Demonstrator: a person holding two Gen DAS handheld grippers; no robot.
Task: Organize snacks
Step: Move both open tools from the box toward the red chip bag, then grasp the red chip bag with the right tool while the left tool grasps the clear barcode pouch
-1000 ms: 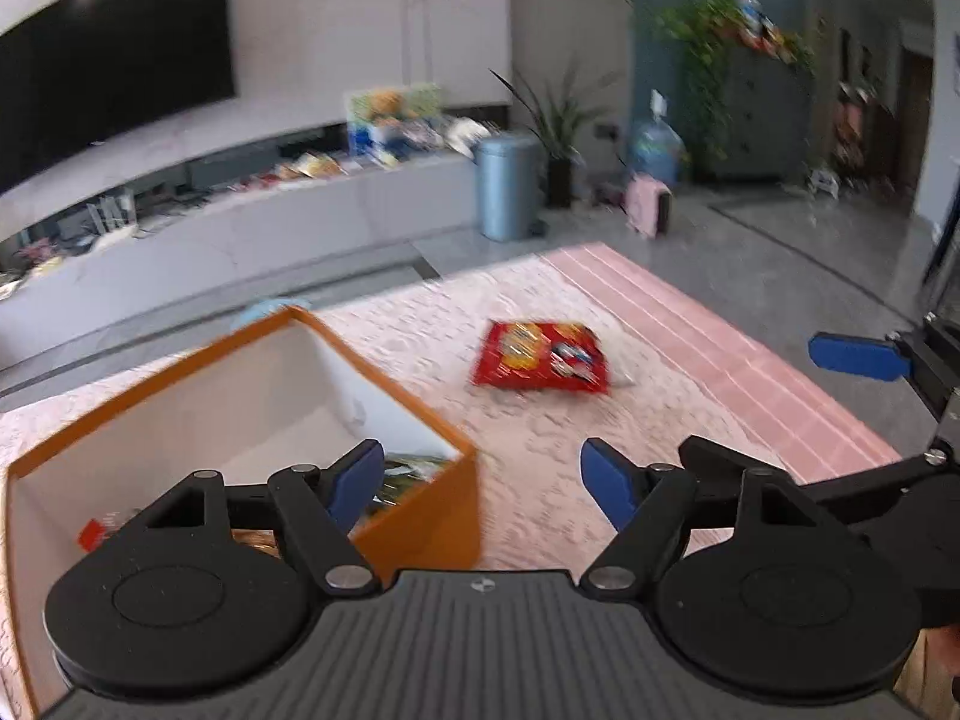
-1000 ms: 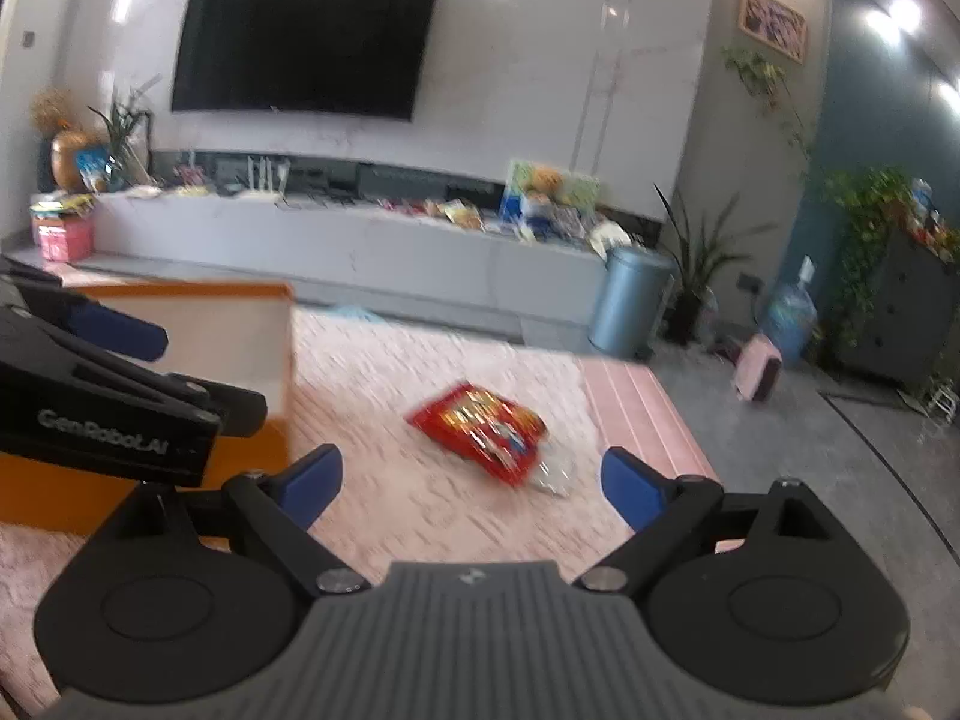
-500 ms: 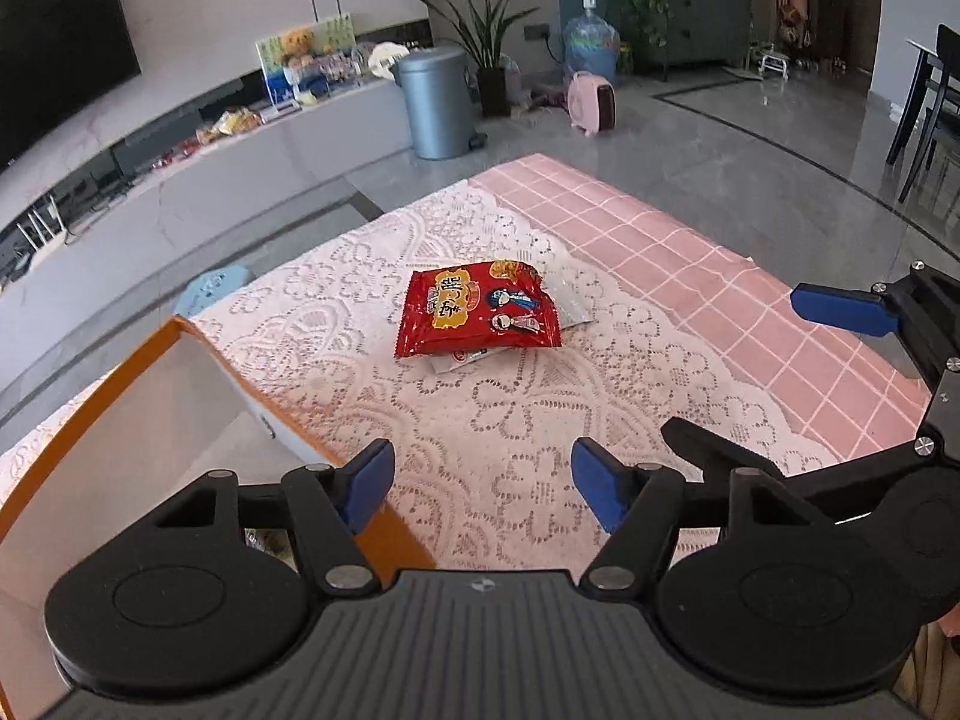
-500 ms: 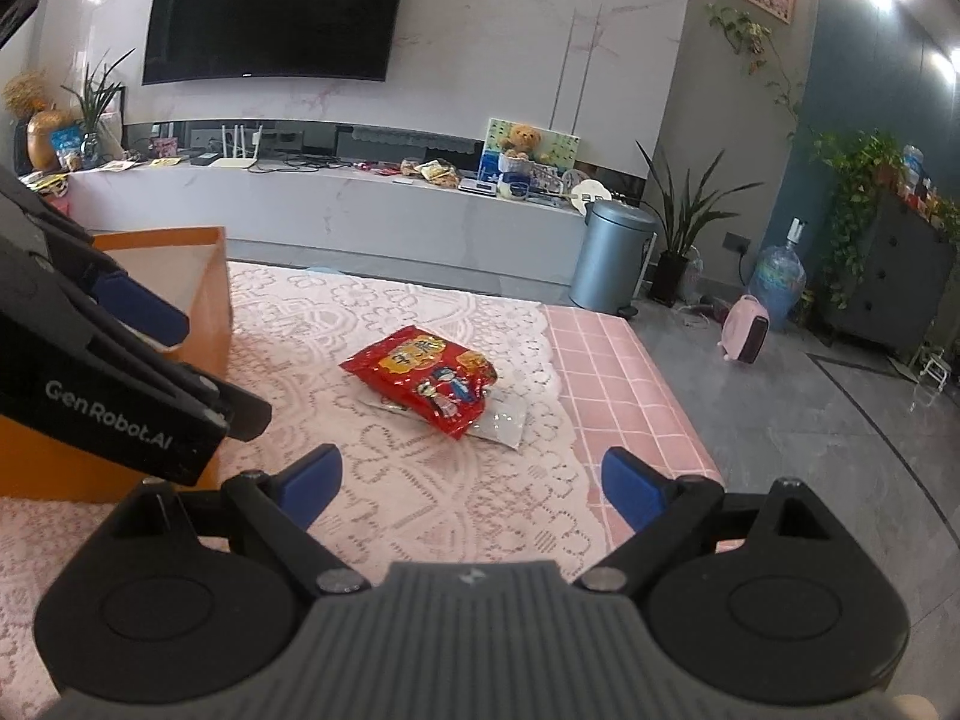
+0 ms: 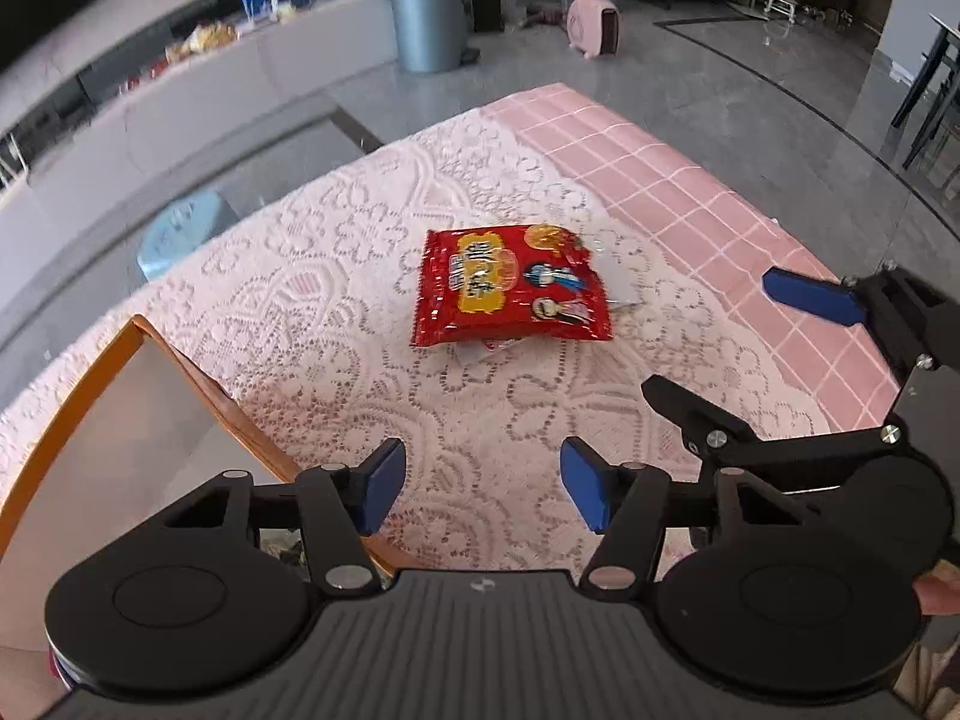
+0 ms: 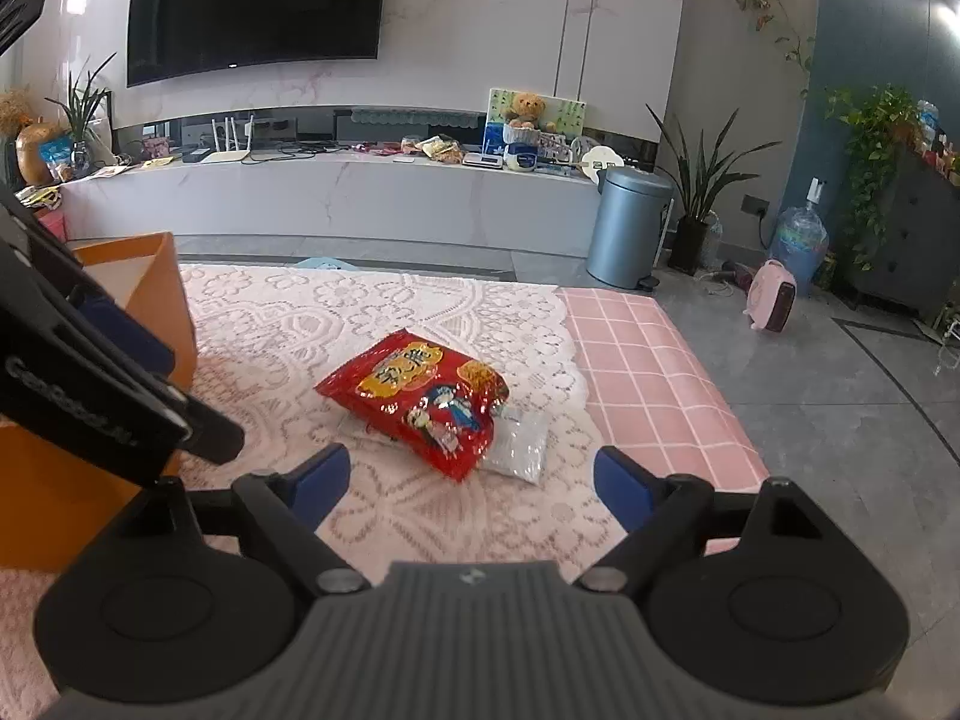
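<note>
A living room: a long pale media console [image 6: 336,192] runs along the far wall under a big dark television [image 6: 252,3], and in front of it a low table wears a white lace cloth [image 6: 384,324] laid over a pink checked one [image 6: 648,372].

Taking the red snack bag [image 5: 510,282] as the middle of things: off to its left stands an orange box [image 5: 180,372], open at the top with a pale inside, its near corner on the lace. The left gripper [image 5: 480,492] hangs just past that corner, above the lace and near the bag, blue pads spread apart with nothing between them.

The bag itself lies flat on the lace, well clear of the box, printed side up with yellow lettering and cartoon figures. A small clear packet [image 6: 519,444] sticks out from under its right edge, touching it.

To the right of the bag, the right gripper [image 6: 474,486] faces it from close by, fingers wide apart and empty, neither one touching the bag.

Farther right, beyond the pink cloth, a grey-blue bin [image 6: 630,228] sits on the floor beside a potted plant [image 6: 699,180], and a small pink heater [image 6: 774,294] stands out on the tiles.
</note>
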